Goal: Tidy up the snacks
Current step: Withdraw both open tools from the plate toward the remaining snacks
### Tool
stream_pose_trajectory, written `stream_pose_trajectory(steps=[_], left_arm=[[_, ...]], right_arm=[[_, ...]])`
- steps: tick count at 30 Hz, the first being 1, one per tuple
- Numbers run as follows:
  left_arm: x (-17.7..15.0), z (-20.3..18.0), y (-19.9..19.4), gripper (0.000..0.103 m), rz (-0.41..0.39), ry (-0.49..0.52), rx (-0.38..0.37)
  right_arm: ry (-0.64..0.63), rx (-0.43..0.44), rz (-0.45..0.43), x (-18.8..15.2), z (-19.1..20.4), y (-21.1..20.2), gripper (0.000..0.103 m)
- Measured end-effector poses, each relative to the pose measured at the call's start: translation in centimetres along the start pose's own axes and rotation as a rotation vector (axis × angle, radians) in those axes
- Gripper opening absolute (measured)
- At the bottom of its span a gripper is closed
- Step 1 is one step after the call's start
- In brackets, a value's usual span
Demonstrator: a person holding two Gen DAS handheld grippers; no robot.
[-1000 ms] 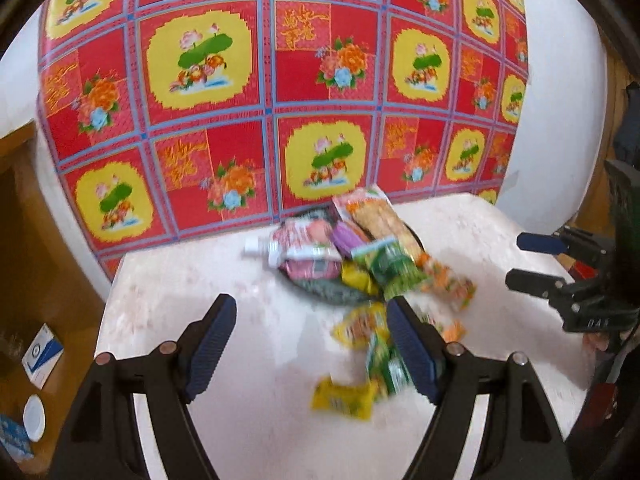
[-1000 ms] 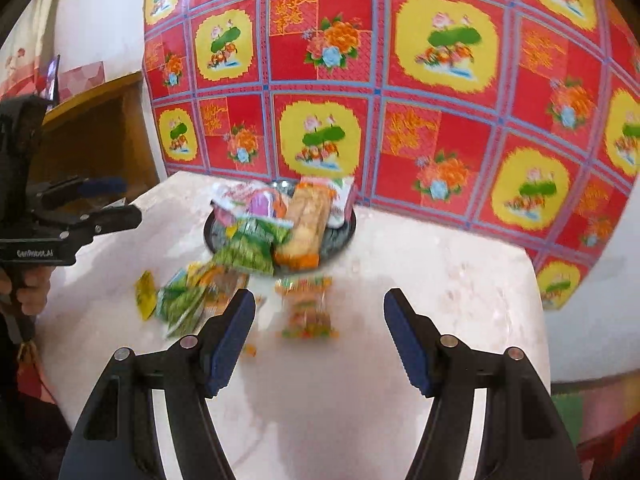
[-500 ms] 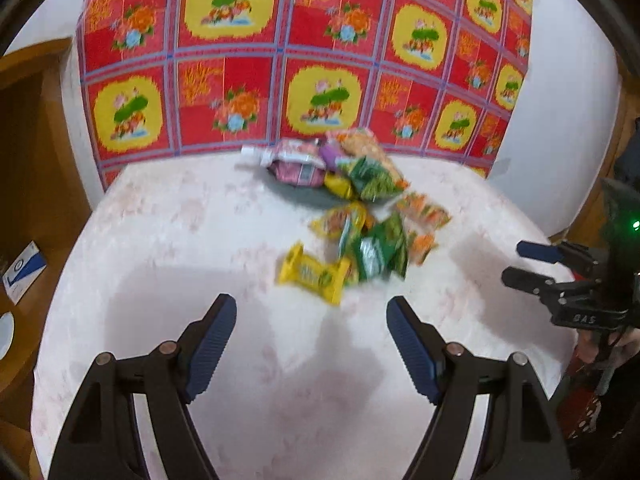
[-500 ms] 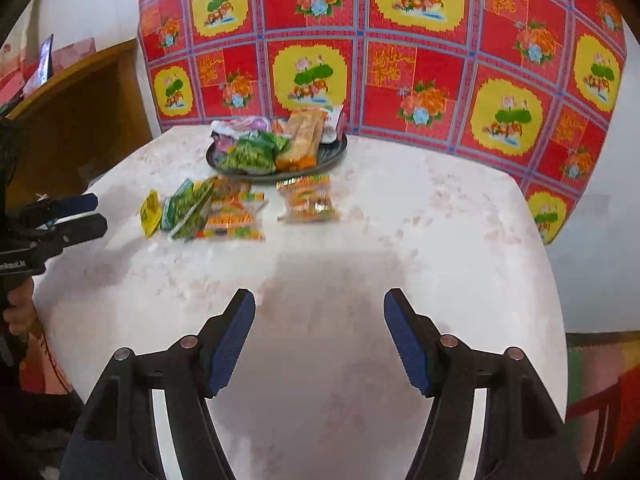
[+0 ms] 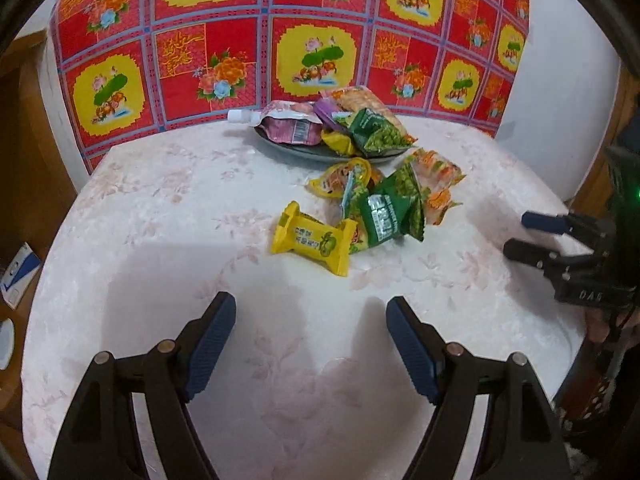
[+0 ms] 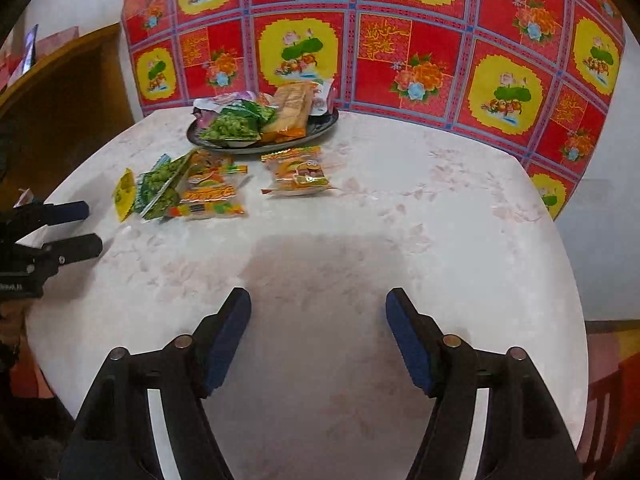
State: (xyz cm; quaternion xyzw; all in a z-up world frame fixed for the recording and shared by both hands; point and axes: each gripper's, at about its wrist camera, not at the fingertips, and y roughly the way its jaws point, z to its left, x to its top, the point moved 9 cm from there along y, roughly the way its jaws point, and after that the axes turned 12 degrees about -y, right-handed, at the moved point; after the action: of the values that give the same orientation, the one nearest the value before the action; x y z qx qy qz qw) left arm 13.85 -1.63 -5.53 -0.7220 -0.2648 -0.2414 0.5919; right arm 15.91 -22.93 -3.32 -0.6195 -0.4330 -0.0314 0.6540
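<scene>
Yellow snack packet (image 5: 313,238) lies on the table (image 5: 160,216) at twelve o'clock from the wide, empty left gripper (image 5: 310,340), long axis crosswise; right gripper (image 6: 318,330), empty, just widened, is farther.

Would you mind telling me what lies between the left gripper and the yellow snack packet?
Nothing: in the left wrist view, only bare tabletop lies between the open left gripper and the yellow snack packet.

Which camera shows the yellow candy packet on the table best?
The left wrist view: the yellow candy packet lies near and flat, its printed face fully visible. In the right wrist view it is far off at the pile's left end, seen nearly edge-on.
</scene>
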Motion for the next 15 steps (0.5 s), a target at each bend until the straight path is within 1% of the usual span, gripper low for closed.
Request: stream_pose_trajectory(steps=[2,4,8,10,12,15], left_arm=[[0.0,-0.1,0.2,0.081,0.002,0.009,0.025],[0.1,-0.1,0.3,0.081,0.004,0.005,0.032],[0.5,0.0,0.7,0.081,0.018,0.01,0.046],[0.6,-0.1,0.7,0.081,0.04,0.008,0.049],[1.1,-0.4,0.5,0.081,0.047,0.009,0.016],[2.5,-0.8,-0.2,0.08,-0.004,0.035,-0.005]], right_arm=[[-0.005,-0.004,0.01,0.2,-0.2,0.3,0.076],[-0.01,-0.004,0.015,0.2,-0.2,0.4,0.077],[-0.01,-0.005,0.017,0.2,-0.2,0.4,0.077],[-0.009,-0.003,0.021,0.2,-0.2,0.4,0.078],[-0.01,0.001,0.028,0.3,-0.2,0.5,0.078],[-0.012,0.004,0.032,0.3,-0.2,0.5,0.078]])
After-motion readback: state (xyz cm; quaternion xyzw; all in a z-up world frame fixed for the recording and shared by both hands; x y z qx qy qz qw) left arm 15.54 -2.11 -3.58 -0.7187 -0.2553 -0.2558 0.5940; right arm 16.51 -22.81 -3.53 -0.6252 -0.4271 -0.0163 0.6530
